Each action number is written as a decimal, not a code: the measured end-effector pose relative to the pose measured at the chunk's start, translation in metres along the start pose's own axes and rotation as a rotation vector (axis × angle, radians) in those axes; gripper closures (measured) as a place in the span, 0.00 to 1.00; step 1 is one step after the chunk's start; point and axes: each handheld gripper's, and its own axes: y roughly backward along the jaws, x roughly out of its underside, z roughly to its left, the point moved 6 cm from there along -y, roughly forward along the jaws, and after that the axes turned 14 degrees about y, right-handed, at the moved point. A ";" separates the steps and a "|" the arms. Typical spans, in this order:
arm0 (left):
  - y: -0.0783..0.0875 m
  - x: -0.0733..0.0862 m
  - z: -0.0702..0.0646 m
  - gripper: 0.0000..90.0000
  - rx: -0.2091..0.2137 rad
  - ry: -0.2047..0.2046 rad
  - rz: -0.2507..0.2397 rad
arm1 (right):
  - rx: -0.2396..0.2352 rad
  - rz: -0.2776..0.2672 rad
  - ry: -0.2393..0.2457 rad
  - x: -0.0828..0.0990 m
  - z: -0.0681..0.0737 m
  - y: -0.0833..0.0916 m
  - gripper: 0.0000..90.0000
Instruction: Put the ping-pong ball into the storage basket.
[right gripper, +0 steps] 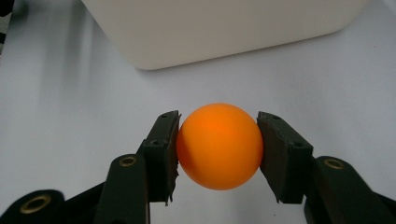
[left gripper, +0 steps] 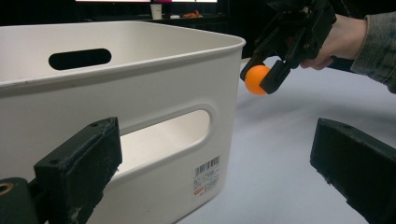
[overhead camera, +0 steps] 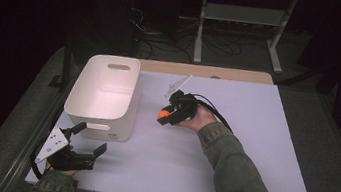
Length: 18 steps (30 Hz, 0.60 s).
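Note:
An orange ball point(right gripper: 218, 145) is pinched between the two black pads of my right gripper point(right gripper: 218, 154), which is shut on it and held above the white table. From above, that right gripper point(overhead camera: 165, 115) hangs just right of the white bin point(overhead camera: 103, 95), with the ball point(overhead camera: 163, 114) at its tip. The left gripper view catches the ball point(left gripper: 256, 79) in the air beside the bin's corner point(left gripper: 205, 60). My left gripper point(overhead camera: 87, 140) rests near the table's front left corner, jaws open and empty, pointing at the bin's front wall.
The bin point(left gripper: 140, 93) has oval handle cut-outs and a barcode label point(left gripper: 206, 176) on its near wall. The white table top point(overhead camera: 253, 138) stretches right of the hand. A wooden strip point(overhead camera: 207, 71) runs along the far edge, with a metal stand point(overhead camera: 239, 25) and cables behind.

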 end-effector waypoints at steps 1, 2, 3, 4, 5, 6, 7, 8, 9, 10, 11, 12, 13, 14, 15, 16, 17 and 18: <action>0.000 0.000 0.000 0.02 0.000 0.000 0.000 | 0.000 -0.001 0.001 -0.002 0.000 0.001 0.55; 0.000 0.000 0.000 0.02 0.000 0.000 -0.001 | 0.000 -0.003 0.005 -0.004 0.000 0.002 0.55; 0.000 0.000 0.000 0.02 0.000 0.001 0.000 | 0.001 -0.001 0.008 -0.006 -0.001 0.003 0.55; 0.000 0.000 0.000 0.02 0.000 0.000 0.000 | 0.001 0.000 0.013 -0.008 -0.001 0.004 0.55; 0.000 0.000 0.000 0.02 0.000 0.000 0.001 | 0.000 0.000 0.013 -0.009 -0.001 0.005 0.55; 0.000 0.000 0.000 0.02 0.000 0.000 0.000 | 0.002 -0.002 0.015 -0.013 -0.001 0.007 0.55; 0.000 0.000 0.000 0.02 0.000 0.000 0.001 | 0.002 -0.002 0.015 -0.013 -0.001 0.007 0.55; 0.000 0.000 0.000 0.02 0.001 0.000 0.001 | 0.000 -0.002 0.018 -0.014 -0.001 0.007 0.55; 0.000 0.000 0.000 0.02 0.000 0.000 0.000 | 0.001 -0.002 0.018 -0.015 -0.001 0.008 0.55; 0.000 0.000 0.000 0.02 0.000 0.001 0.000 | -0.002 -0.004 0.022 -0.017 -0.001 0.008 0.55; 0.000 0.000 0.000 0.02 0.000 0.001 0.001 | -0.004 -0.001 0.025 -0.019 -0.001 0.009 0.55; 0.000 0.000 0.000 0.02 0.000 0.001 0.001 | -0.007 -0.003 0.025 -0.020 -0.001 0.010 0.55; 0.000 0.000 0.000 0.02 0.000 0.001 0.000 | -0.007 -0.003 0.025 -0.020 -0.001 0.010 0.55; 0.000 0.000 0.000 0.02 0.000 0.001 0.000 | -0.008 -0.005 0.027 -0.021 -0.001 0.010 0.55; 0.000 0.000 0.000 0.02 0.001 0.001 0.000 | -0.008 -0.005 0.028 -0.022 -0.001 0.011 0.55; 0.000 0.000 0.000 0.02 0.000 0.002 0.000 | -0.008 -0.001 0.029 -0.023 -0.001 0.012 0.55; 0.000 0.000 0.000 0.02 0.000 0.002 -0.001 | -0.008 -0.006 0.037 -0.024 -0.001 0.012 0.55; 0.000 0.000 0.000 0.02 0.000 0.003 -0.002 | -0.008 -0.007 0.035 -0.025 -0.001 0.012 0.55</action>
